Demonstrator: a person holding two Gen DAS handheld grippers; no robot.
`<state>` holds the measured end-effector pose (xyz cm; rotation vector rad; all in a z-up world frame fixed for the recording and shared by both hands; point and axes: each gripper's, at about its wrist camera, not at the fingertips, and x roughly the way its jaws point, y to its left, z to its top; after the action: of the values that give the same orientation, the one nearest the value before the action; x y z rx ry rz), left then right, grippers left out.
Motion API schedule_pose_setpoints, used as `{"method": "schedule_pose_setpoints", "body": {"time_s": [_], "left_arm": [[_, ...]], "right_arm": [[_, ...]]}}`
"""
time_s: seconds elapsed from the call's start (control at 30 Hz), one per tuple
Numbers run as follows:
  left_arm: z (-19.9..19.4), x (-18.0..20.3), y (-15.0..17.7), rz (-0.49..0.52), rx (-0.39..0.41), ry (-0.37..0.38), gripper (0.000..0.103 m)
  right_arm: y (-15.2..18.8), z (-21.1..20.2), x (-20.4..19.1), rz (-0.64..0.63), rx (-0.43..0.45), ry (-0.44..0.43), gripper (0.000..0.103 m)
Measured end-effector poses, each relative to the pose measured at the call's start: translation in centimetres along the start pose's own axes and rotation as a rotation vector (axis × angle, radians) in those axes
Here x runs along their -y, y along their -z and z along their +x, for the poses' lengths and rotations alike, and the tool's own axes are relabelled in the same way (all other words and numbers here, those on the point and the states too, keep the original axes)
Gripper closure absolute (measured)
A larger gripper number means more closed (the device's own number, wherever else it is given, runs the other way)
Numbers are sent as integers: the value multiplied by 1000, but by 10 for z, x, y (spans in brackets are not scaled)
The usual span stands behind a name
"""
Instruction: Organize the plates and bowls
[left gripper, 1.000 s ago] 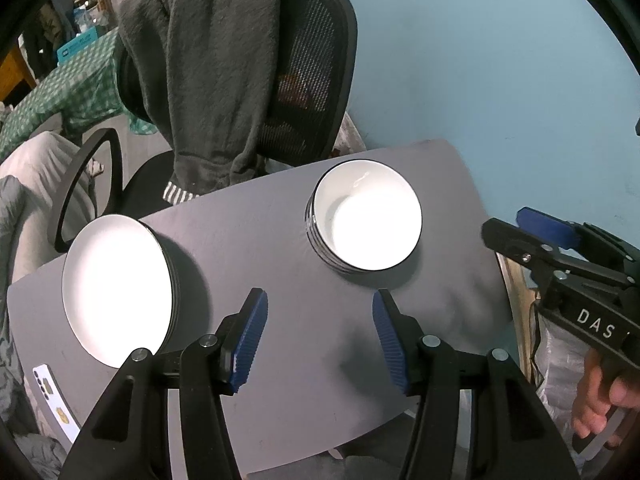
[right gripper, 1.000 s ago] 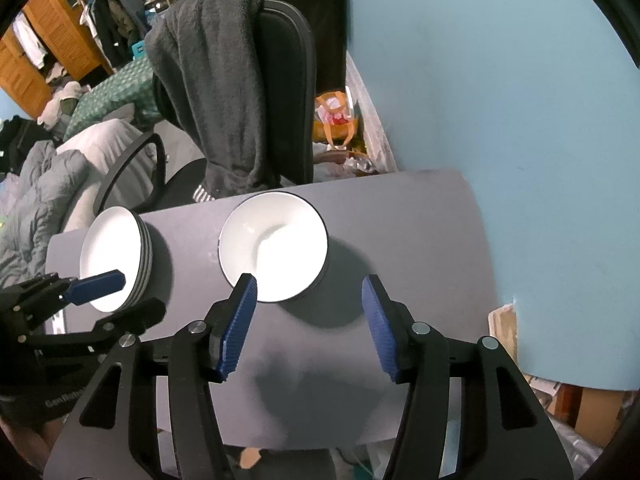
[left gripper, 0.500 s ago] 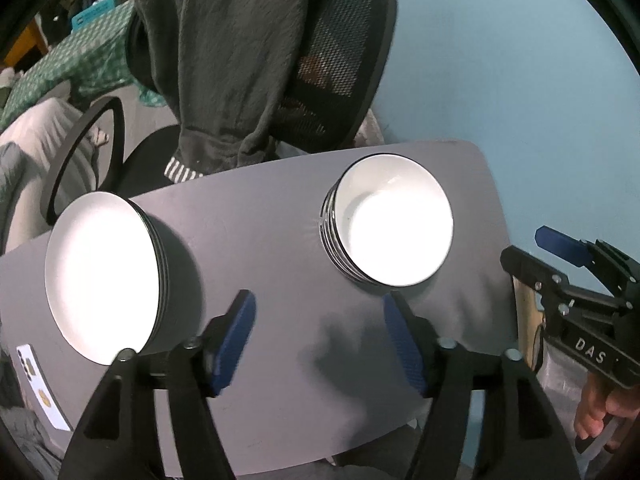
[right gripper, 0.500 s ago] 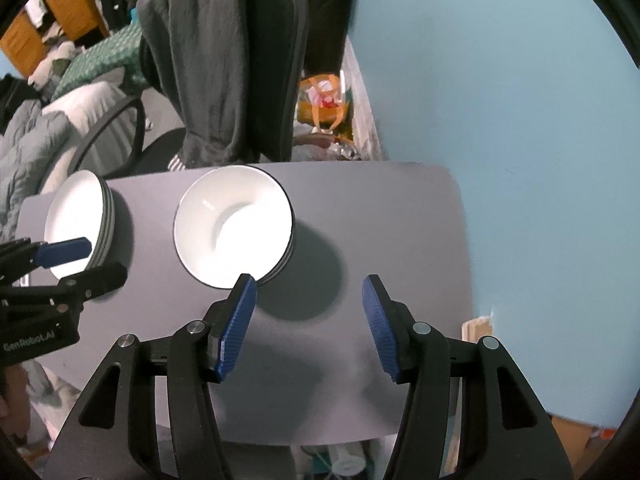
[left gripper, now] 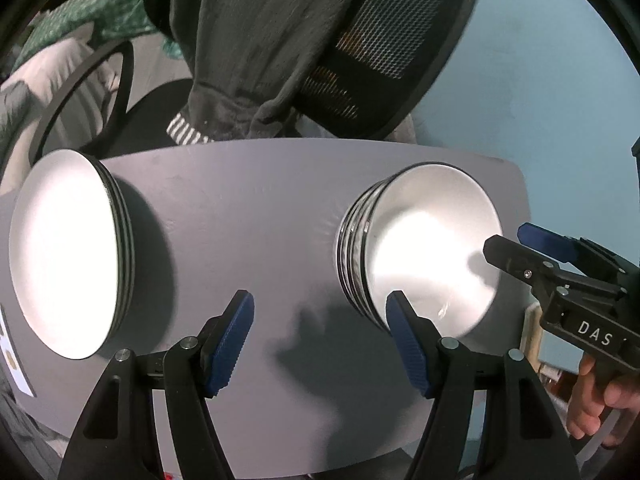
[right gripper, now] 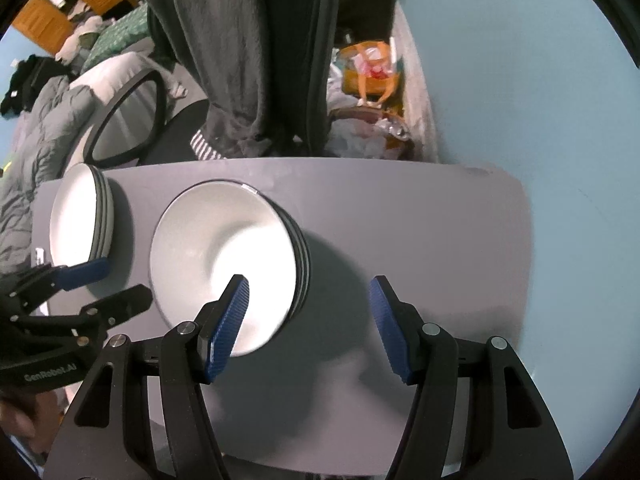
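A gray table (left gripper: 256, 200) stands by a light blue wall (left gripper: 540, 80). Two piles of dishes sit on it, well apart from each other.

The pile of bowls (left gripper: 424, 248) is on the side of the table nearer the wall. The bowls are white inside with dark rims, and they sit one inside the other. The pile of plates (left gripper: 68, 252) is at the far end of the table from the wall. The plates are white with dark edges too.

The left gripper (left gripper: 320, 336) hangs over the table between the two piles. Its two blue fingers (left gripper: 230, 340) are wide apart and hold nothing. One blue pad is just beside the near edge of the bowls.

The right gripper (right gripper: 306, 328) hangs over the table too, on the wall side of the bowls. Its blue fingers (right gripper: 226, 328) are wide apart and hold nothing. One finger is in front of the top bowl, but I cannot tell if it touches it. A hand (left gripper: 600, 396) holds this gripper by its handle.

Behind the table is a black chair (left gripper: 392, 48) with a dark gray sweater (left gripper: 256, 40) draped over its back. A small white card (left gripper: 12, 364) lies on the table next to the plates.
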<state>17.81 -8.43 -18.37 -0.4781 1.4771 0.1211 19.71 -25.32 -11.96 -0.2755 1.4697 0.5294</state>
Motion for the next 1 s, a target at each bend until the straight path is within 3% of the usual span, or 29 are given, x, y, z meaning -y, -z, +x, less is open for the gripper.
{"method": "schedule_pose_setpoints", "body": {"time_s": [0.13,0.37,0.57,0.67,0.77,0.83,0.87,0.93,1.0], "left_arm": [[19,-2,-5,-66,-34,1,33],[40,-7,-5,-196,-84,35,33],[52,-4,-4,-230,-106,48,33],[51,-2,-3,-243,-105,69,36],[51,1,-3,-231,-103,86,42],[52,1,-2,-237,-109,116,52],[52,1,-2,-241,-113,132,56],[51,3,-2,-241,-116,157,73],[50,8,-1,-221,-115,132,75]], "right_arm": [[-9,13,3,-41,-33,-58,41],[-20,36,2,-137,-92,-78,41],[-28,51,1,-179,-135,-90,42],[-31,56,0,-193,-154,-102,50],[-34,58,1,-196,-159,-126,51],[-36,59,2,-191,-164,-145,55],[-37,59,3,-185,-169,-163,59],[-38,59,2,-179,-180,-191,68],[-37,60,0,-183,-185,-199,74]]}}
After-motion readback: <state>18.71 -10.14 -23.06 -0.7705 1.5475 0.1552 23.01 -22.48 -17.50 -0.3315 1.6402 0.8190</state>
